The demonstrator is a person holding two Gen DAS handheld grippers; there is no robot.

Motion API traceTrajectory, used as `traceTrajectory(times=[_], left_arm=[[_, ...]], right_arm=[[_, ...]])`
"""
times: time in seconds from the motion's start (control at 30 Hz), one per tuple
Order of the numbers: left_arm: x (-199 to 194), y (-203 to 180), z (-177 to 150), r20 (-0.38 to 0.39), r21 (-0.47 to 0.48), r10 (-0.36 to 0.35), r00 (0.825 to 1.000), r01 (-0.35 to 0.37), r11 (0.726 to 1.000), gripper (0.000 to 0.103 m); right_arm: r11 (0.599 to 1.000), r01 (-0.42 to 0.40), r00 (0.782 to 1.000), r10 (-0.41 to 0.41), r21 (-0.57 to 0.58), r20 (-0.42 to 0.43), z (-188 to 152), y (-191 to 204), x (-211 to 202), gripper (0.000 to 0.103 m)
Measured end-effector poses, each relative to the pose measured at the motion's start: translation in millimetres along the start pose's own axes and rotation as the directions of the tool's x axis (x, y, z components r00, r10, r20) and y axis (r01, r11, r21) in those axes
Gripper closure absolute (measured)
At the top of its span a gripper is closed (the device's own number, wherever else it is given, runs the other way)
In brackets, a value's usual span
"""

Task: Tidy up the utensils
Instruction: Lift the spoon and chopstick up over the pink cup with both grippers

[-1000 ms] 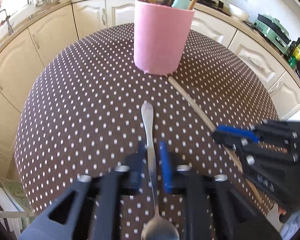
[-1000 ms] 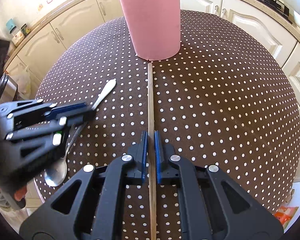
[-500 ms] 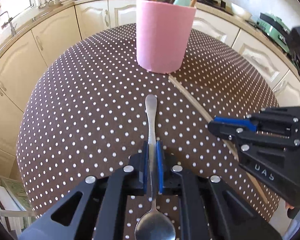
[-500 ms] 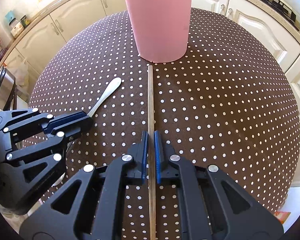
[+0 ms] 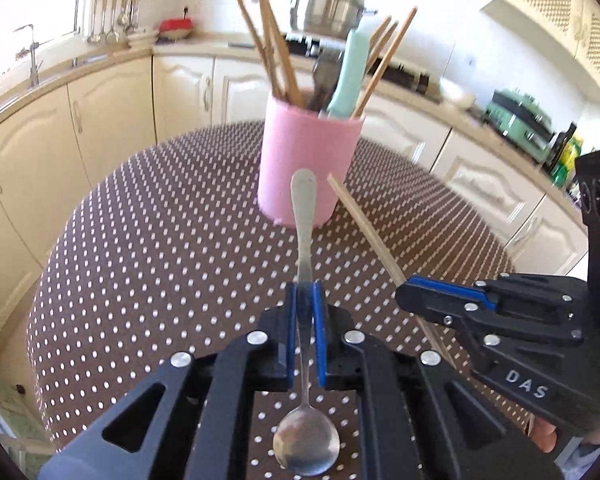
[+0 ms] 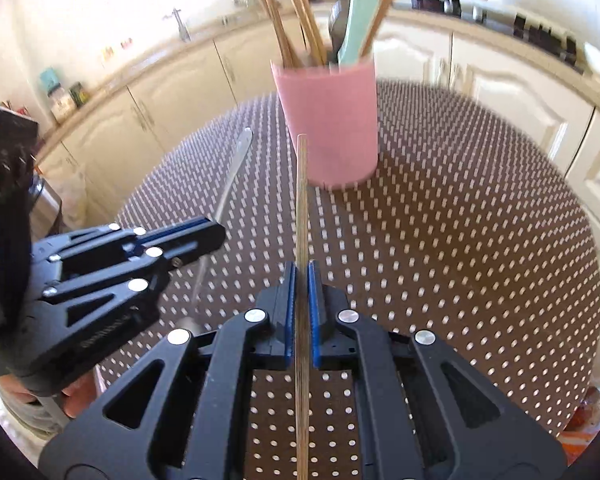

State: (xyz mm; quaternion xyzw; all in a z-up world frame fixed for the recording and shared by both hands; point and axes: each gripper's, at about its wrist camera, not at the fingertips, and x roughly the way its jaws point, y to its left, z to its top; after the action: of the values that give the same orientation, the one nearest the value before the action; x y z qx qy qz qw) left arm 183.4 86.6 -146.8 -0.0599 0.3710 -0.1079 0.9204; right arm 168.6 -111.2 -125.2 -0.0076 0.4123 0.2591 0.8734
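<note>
Your left hand-held gripper [image 5: 305, 296] hides the spoon's [image 5: 305, 216] mid-handle between its pads. Beyond your right hand-held gripper [image 6: 302, 276], the tabletop [image 6: 460, 240] dots smear with motion blur; behind it, the chopstick [image 6: 302, 200] runs off the bottom edge.

Home kitchen, cream cabinets [image 5: 112, 116], sink tap [image 5: 32, 56], hanging ladles [image 5: 116, 12], stovetop pot [image 5: 328, 8], polka-dot table [image 5: 160, 240]
</note>
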Motion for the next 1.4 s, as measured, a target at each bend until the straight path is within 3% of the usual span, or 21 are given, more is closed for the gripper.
traceTrajectory(times=[0.2,0.43,0.8,1.2,1.4], left_arm=[[-27,-19,-5,0.129,-0.003,-0.079,0.989,0.08,0.997,0.095],[-45,-31,1,0.216,0.015,-0.113,0.97,0.113,0.993,0.095],[-58,-47,53,0.33,0.044,-0.144,0.933,0.137,0.99,0.095],[-55,-45,128,0.47,0.054,-0.126,0.873,0.115,0.992,0.095],[-30,-38,145,0.473,0.035,-0.098,0.875,0.093,0.995,0.095]], right_arm=[[1.0,-0.022,0.981,0.02,0.006,0.195,7,0,-31,0.096],[0.999,-0.034,0.922,0.032,-0.001,0.387,14,3,-54,0.096],[0.998,-0.067,0.803,0.056,-0.003,0.593,41,-4,-74,0.096],[0.997,-0.082,0.638,0.042,0.013,0.769,108,-22,-77,0.096],[0.997,-0.071,0.582,0.01,0.038,0.813,130,-27,-61,0.096]])
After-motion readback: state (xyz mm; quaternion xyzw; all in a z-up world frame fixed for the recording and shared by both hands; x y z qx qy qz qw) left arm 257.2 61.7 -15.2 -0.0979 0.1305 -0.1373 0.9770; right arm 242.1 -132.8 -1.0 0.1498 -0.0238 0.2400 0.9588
